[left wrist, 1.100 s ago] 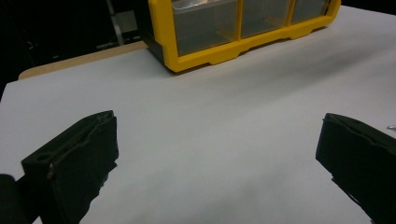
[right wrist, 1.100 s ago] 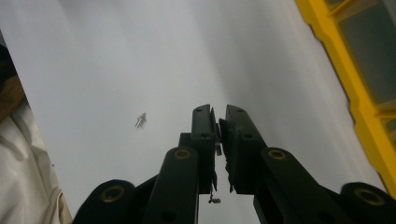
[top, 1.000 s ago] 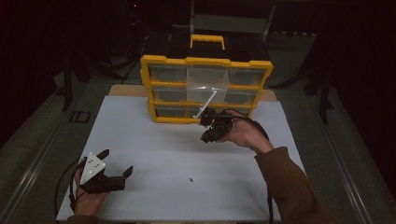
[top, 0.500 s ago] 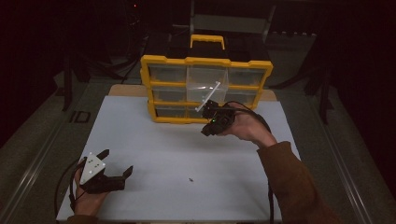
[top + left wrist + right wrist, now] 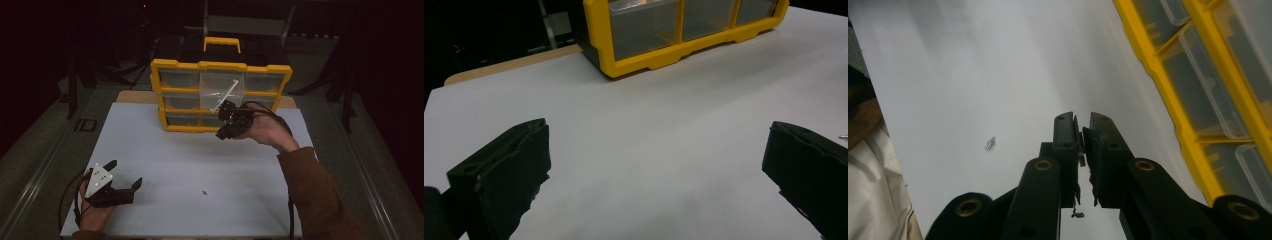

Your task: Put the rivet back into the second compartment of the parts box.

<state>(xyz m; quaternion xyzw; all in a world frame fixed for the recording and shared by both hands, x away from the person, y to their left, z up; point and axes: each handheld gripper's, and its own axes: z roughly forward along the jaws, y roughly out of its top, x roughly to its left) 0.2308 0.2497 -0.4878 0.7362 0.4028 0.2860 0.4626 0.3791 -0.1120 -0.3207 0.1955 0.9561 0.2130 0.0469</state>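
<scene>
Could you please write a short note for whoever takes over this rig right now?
Left claw: open, empty, low over the white sheet at near left.
Right claw: shut on a thin edge, seemingly of the clear drawer, held up before the yellow organizer.
Small loose piece: lies on the sheet.
Done: drawer out and lifted.
Left: probably collect the piece and slide the drawer back.

The white table (image 5: 165, 150) lies open between both hands, with a tiny screw (image 5: 205, 192) as its lone obstacle. At the far edge the yellow drawer cabinet (image 5: 165, 90) blocks passage.
</scene>
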